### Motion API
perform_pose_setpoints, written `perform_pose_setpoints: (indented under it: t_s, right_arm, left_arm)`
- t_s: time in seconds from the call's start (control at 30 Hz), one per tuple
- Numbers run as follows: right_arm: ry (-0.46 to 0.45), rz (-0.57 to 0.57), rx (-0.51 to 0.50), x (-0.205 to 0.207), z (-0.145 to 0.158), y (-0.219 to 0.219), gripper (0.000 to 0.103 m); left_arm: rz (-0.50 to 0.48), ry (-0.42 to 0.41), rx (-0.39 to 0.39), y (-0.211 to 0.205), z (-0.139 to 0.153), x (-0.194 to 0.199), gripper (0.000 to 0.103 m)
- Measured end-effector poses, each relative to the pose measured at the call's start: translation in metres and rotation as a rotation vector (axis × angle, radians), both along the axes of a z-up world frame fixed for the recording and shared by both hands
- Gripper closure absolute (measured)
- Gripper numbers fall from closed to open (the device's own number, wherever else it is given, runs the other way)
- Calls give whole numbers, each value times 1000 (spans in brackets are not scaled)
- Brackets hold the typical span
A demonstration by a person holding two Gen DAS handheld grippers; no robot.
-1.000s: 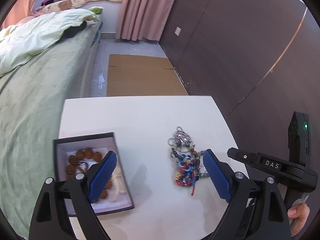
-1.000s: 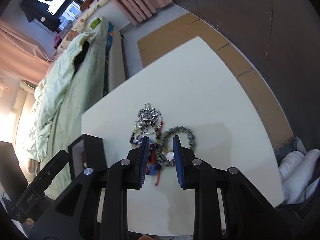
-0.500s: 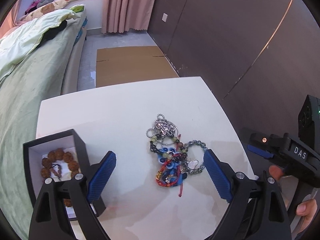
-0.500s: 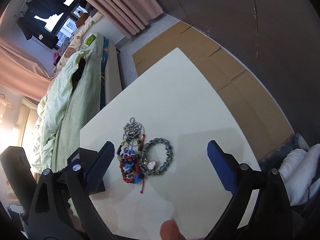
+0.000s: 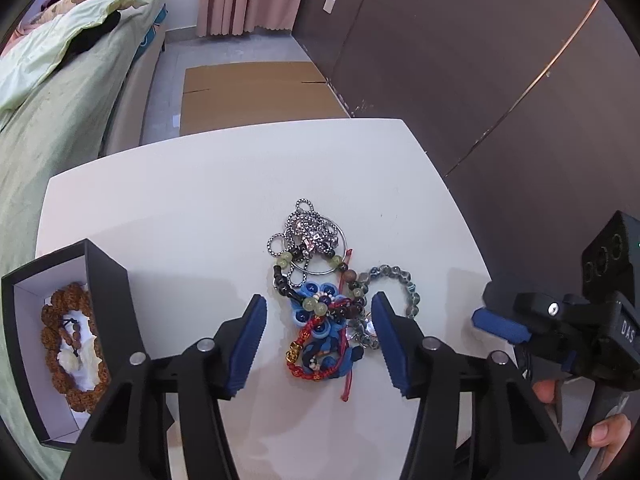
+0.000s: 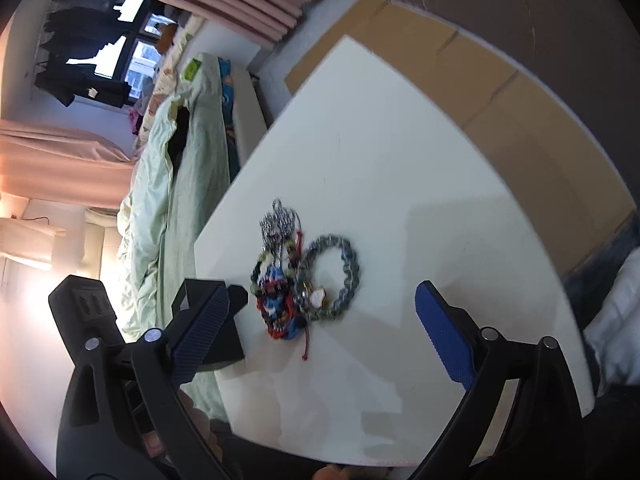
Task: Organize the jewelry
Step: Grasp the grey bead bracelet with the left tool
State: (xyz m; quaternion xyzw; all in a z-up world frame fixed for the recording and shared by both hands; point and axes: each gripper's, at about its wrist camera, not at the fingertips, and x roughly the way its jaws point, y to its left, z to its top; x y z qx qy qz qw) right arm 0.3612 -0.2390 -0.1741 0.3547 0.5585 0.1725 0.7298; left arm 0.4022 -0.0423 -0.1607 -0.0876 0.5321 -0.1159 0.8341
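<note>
Left gripper (image 5: 318, 334) closing around tangled jewelry pile (image 5: 326, 300) mid-table (image 5: 200, 208), pads not yet pressing. Right gripper (image 6: 320, 332) spread wide, opening, empty. Black box (image 5: 104, 280) at table's left edge, holding brown bead bracelet (image 5: 74, 348)

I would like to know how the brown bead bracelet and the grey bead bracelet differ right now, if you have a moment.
The brown bead bracelet lies alone inside the black box; the grey bead bracelet lies on the white table, tangled into the jewelry pile. Brown beads look rough, grey ones glossy. Both are beaded loops.

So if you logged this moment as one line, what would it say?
task: organize jewelry | left gripper: fingers closing around jewelry pile, no contact yet | right gripper: open, empty | black box: holds brown bead bracelet
</note>
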Motion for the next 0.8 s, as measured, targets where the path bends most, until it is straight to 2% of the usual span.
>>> perform_pose_setpoints:
  t_s: [0.07, 0.13, 0.37, 0.53, 0.6, 0.67, 0.7, 0.8]
  right_arm:
    - [15, 31, 12, 1, -2, 4, 5]
    - [18, 40, 39, -1, -3, 5, 5]
    - [-106, 12, -34, -6, 19, 7, 5]
    - [-116, 39, -99, -3, 13, 13, 5]
    - [-128, 24, -177, -4, 14, 18, 5]
    - [-130, 16, -213, -3, 13, 22, 5]
    - [-125, 21, -223, -1, 11, 26, 5]
    - [-115, 37, -273, 2, 6, 37, 5]
  left_arm:
    - [3, -1, -8, 1, -1, -1, 52]
    - [16, 7, -28, 4, -3, 1, 59]
    - [69, 54, -60, 10, -21, 14, 75]
    - [85, 26, -62, 11, -19, 14, 98]
    - [83, 10, -72, 11, -14, 12, 99]
    - [78, -8, -88, 11, -8, 11, 99]
    - [77, -17, -94, 12, -5, 11, 103]
    - [77, -30, -111, 14, 1, 10, 103]
